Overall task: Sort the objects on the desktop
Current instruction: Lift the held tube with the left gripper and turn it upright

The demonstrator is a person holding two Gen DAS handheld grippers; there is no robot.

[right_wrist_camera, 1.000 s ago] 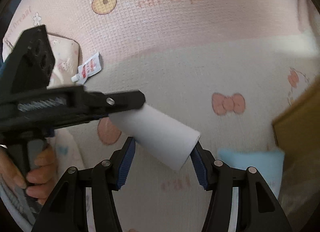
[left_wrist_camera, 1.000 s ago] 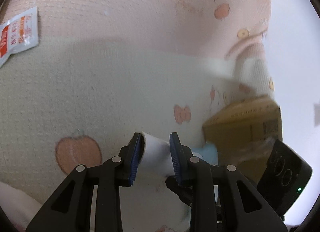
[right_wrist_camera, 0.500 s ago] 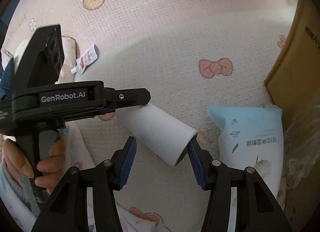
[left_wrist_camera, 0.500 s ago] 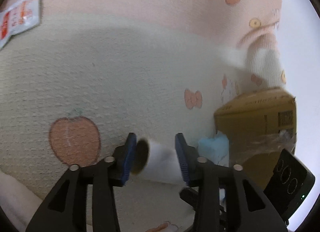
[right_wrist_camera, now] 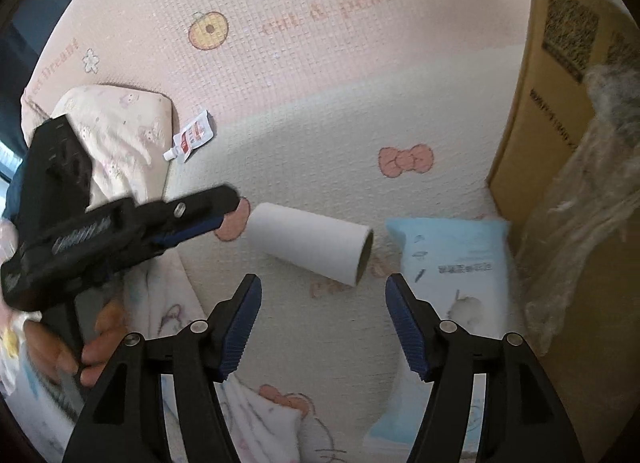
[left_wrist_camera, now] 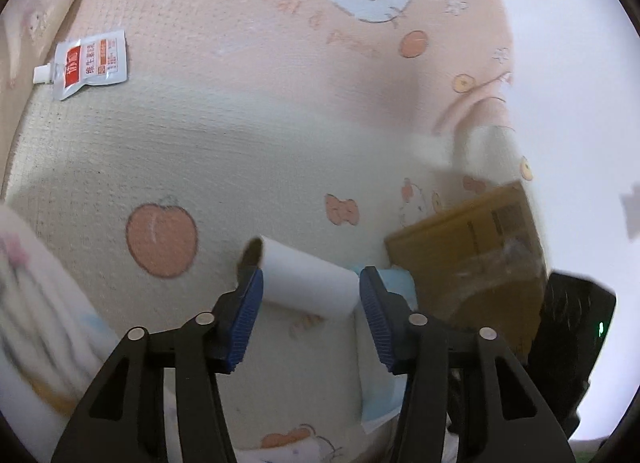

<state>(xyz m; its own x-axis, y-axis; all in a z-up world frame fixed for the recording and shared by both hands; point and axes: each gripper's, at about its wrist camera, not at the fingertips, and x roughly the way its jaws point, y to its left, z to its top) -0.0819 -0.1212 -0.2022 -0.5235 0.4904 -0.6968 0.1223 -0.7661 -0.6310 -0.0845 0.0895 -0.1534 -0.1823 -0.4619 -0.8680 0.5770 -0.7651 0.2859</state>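
A white cardboard tube point(right_wrist_camera: 308, 243) lies on its side on the printed mat, free of both grippers. My right gripper point(right_wrist_camera: 320, 295) hovers just short of it, jaws opening, with nothing between them. My left gripper point(right_wrist_camera: 228, 211) hangs by the tube's left end without touching it. In the left wrist view the tube point(left_wrist_camera: 308, 283) shows framed between the left gripper's point(left_wrist_camera: 310, 295) blue pads, which do not press on it; those jaws are closing a little. A light blue pouch point(right_wrist_camera: 448, 263) lies right of the tube.
A cardboard box point(right_wrist_camera: 560, 83) with crumpled clear plastic point(right_wrist_camera: 592, 203) stands at the right. A red-and-white sachet point(left_wrist_camera: 90, 61) lies far left on the mat point(right_wrist_camera: 320, 63). A patterned pillow point(right_wrist_camera: 116, 131) sits at the left edge. A person's hand point(right_wrist_camera: 100, 343) holds the left gripper.
Both grippers let go of the tube: the left opened first, then the right. The tube now rests on the mat, and both grippers have pulled back and risen.
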